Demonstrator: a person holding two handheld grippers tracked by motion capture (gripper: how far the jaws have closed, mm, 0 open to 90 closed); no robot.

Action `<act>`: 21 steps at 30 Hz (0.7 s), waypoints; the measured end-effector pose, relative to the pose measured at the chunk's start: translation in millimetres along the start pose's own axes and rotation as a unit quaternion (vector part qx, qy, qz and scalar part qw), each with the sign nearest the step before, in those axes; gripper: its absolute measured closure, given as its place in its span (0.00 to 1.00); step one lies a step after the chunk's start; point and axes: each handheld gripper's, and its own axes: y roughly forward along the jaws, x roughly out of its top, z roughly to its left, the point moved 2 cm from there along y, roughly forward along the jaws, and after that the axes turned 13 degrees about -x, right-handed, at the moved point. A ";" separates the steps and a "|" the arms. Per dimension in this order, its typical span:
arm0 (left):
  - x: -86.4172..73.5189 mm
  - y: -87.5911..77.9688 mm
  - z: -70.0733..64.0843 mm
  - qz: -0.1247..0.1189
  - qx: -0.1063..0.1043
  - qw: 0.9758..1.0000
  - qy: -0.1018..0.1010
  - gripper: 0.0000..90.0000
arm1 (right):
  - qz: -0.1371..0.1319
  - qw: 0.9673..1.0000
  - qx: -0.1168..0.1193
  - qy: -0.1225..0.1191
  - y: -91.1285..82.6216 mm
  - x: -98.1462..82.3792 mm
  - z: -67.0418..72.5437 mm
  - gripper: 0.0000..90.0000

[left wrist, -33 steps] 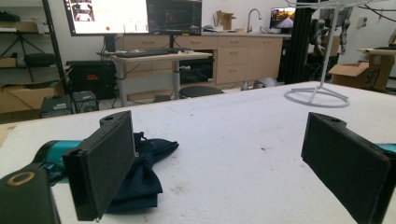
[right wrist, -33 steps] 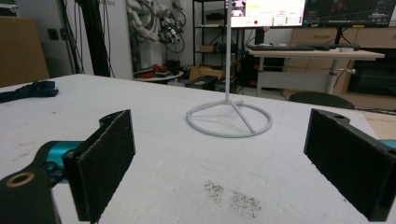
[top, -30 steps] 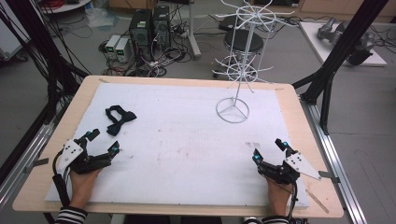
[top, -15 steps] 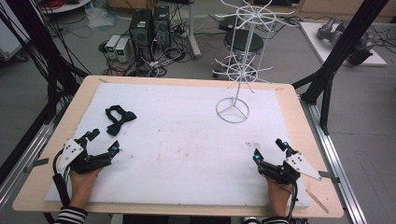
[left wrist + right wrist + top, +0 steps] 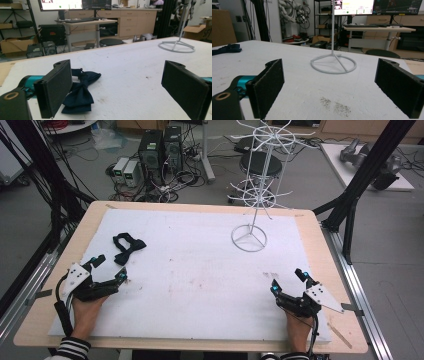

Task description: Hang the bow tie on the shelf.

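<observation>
So here's where I'm at: my left hand-held gripper is resting near the front-left corner of the desk with its jaws spread wide, nothing in them. The bow tie is lying flat on the white mat just ahead of it and a touch to the right, near but not touching. In the left gripper view the bow tie sits low and left, partly tucked behind my left jaw, so I'd say I need to swing a bit left to centre it. Its long axis looks like it runs roughly across the desk, slightly slanted, so closing across the knot seems the way to go.

My right hand-held gripper is also wide open and empty, way over on the other side. The white wire stand is closer to that one. Left hand is clearly the nearer one for the grab.
</observation>
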 end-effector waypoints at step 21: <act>36.2 32.0 39.8 0.173 0.009 0.985 0.001 0.13 | 0.002 1.000 0.000 0.004 0.0 0.0 -0.3 0.09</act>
